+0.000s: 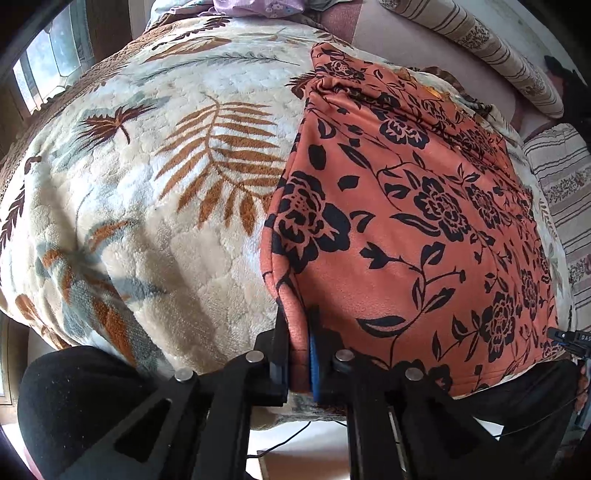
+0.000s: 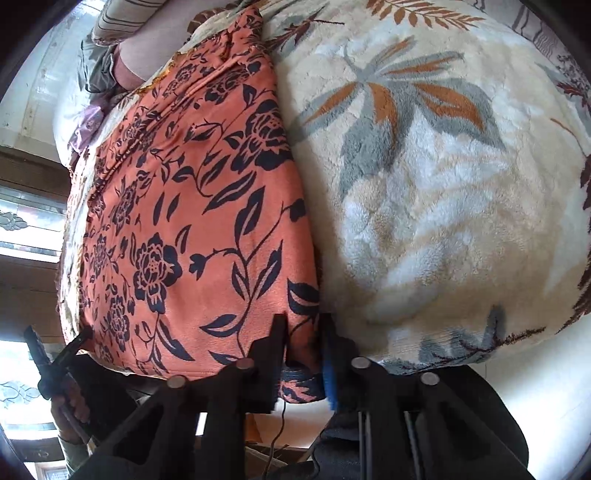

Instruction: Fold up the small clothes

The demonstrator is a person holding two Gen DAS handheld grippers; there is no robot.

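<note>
An orange garment with black flowers lies flat on a cream leaf-print blanket. My left gripper is shut on the garment's near left corner, with the cloth pinched between the black fingers. In the right wrist view the same orange garment fills the left half. There my right gripper is shut on its near right corner, and a fold of cloth hangs between the fingers. The other gripper shows at the lower left, at the opposite near corner.
The blanket covers a bed whose near edge runs just under both grippers. Striped pillows lie at the far right. Purple cloth lies at the far end. A window is at the left.
</note>
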